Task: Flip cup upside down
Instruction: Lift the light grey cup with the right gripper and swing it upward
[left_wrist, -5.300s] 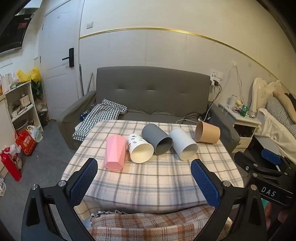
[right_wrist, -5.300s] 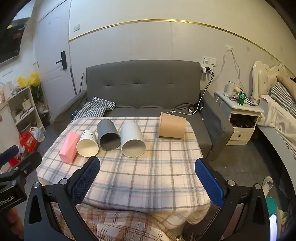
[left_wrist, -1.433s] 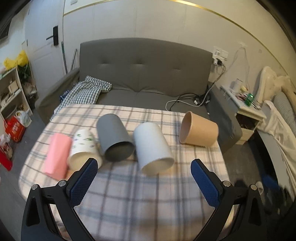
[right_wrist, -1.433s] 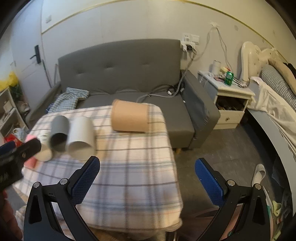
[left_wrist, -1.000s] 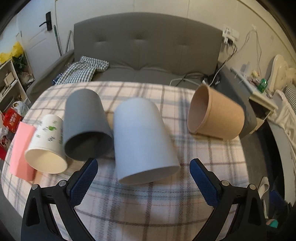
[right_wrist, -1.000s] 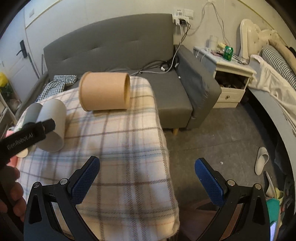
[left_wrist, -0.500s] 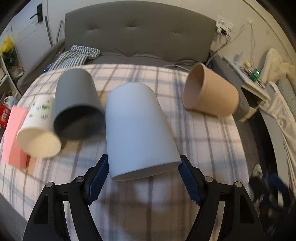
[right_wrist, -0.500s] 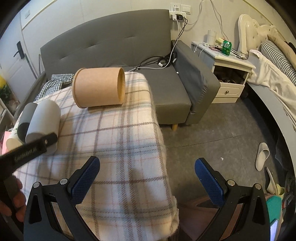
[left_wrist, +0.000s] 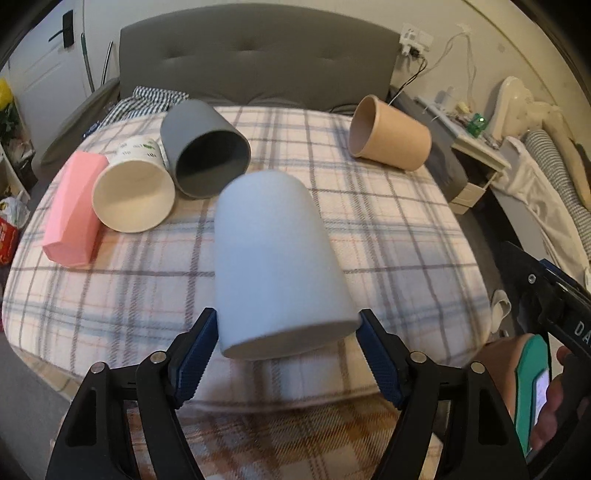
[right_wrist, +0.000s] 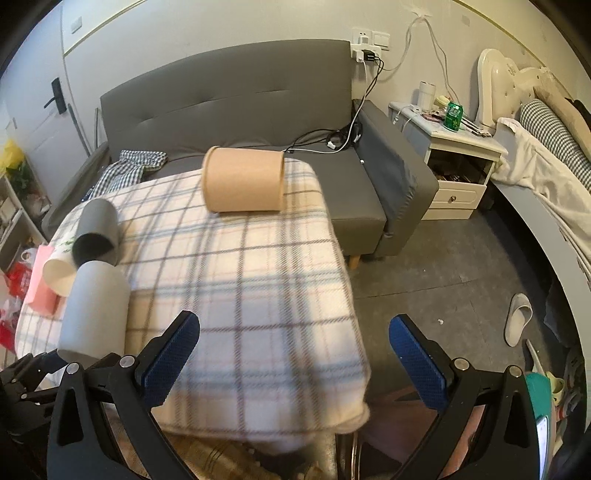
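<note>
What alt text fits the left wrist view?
The left gripper clamps the open end of a pale grey cylindrical cup over a plaid-covered table. Behind it lie a dark grey cup, a white patterned paper cup, a pink faceted cup and a tan paper cup.

Left gripper (left_wrist: 286, 358): matte black linkage arms, a silver screw at each pivot, and blue cross-hatched pads lining the jaws. Right gripper (right_wrist: 295, 356) is the same build, black frame, silver pivot screws, blue textured pads (right_wrist: 171, 358). Seen from the left wrist camera, the right unit's black body carries white lettering, a teal-edged phone-like screen sits beside it, and bare skin of the right hand (left_wrist: 554, 413) wraps its handle.
</note>
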